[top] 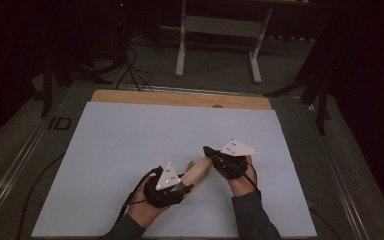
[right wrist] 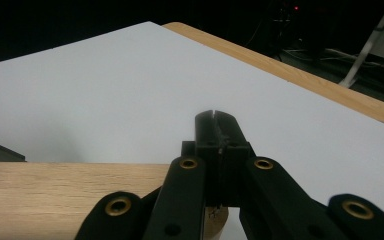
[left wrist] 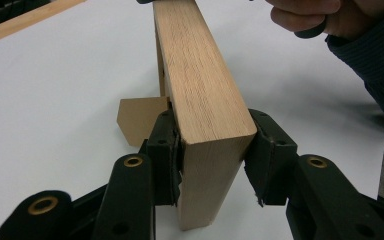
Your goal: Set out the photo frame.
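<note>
A long light wooden block (top: 198, 172) lies slantwise near the front of the white sheet (top: 130, 150). My left gripper (top: 179, 189) is shut on its near end. In the left gripper view both pads (left wrist: 166, 150) press the block's (left wrist: 200, 90) sides. A small flat tan piece (left wrist: 137, 120) sticks out beside the block on the left. My right gripper (top: 207, 150) is at the block's far end, with its jaws shut together and nothing between the tips (right wrist: 215, 120). They reach over the block's top face (right wrist: 55, 195). The right hand (left wrist: 320, 15) is above that end.
The white sheet covers most of the table, and a strip of wooden tabletop (top: 180, 98) is bare along the far edge. Beyond it a grey metal stand (top: 217, 30) is on the dark floor. Cables (top: 130, 65) run at the back left.
</note>
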Available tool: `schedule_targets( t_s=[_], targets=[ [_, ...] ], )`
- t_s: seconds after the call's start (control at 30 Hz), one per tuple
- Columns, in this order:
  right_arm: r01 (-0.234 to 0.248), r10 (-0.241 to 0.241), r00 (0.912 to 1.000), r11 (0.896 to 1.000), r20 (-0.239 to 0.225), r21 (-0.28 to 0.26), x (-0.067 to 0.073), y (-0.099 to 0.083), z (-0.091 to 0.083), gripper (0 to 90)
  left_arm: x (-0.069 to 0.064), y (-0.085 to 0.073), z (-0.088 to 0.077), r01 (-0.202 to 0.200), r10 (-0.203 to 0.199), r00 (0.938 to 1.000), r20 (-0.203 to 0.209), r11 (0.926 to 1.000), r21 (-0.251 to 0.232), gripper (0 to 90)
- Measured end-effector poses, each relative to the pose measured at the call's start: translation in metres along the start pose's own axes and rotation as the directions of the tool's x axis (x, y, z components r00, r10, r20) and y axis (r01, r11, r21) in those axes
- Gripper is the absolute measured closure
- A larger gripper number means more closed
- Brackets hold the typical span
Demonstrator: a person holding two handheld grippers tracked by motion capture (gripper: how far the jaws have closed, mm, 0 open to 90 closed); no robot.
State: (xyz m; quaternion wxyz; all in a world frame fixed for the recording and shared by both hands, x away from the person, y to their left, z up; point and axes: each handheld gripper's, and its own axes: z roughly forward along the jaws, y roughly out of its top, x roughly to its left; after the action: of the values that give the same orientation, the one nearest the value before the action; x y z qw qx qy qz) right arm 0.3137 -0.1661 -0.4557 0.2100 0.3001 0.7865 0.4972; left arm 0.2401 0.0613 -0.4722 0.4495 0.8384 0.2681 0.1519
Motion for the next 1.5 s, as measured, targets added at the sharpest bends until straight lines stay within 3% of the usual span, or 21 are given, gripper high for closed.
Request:
schedule_targets(
  t_s=[0.53, 0.97, 1.2, 1.5],
  targets=[
    [-0.007, 0.007, 1.0, 1.0, 0.007, 0.017, -0.003, 0.001, -0.002, 89.8, 0.012, -0.002, -0.003, 0.023, -0.022, 0.996, -0.087, 0.9997, 0.007, 58.3],
    [-0.005, 0.005, 1.0, 0.999, 0.001, 0.036, -0.005, 0.001, -0.006, 89.8, 0.025, -0.004, -0.003, 0.083, -0.082, 0.9825, -0.167, 0.9965, 0.001, 54.3],
    [-0.005, 0.006, 0.9999, 0.999, -0.01, 0.045, -0.005, 0.002, -0.008, 89.8, 0.027, -0.004, -0.001, 0.1, -0.099, 0.9786, -0.181, 0.995, -0.003, 54.6],
    [-0.008, 0.01, 0.9991, 0.999, -0.041, 0.041, -0.007, 0.002, -0.011, 86.2, 0.029, -0.004, -0.001, 0.106, -0.105, 0.9787, -0.176, 0.9943, -0.004, 54.5]
  ],
)
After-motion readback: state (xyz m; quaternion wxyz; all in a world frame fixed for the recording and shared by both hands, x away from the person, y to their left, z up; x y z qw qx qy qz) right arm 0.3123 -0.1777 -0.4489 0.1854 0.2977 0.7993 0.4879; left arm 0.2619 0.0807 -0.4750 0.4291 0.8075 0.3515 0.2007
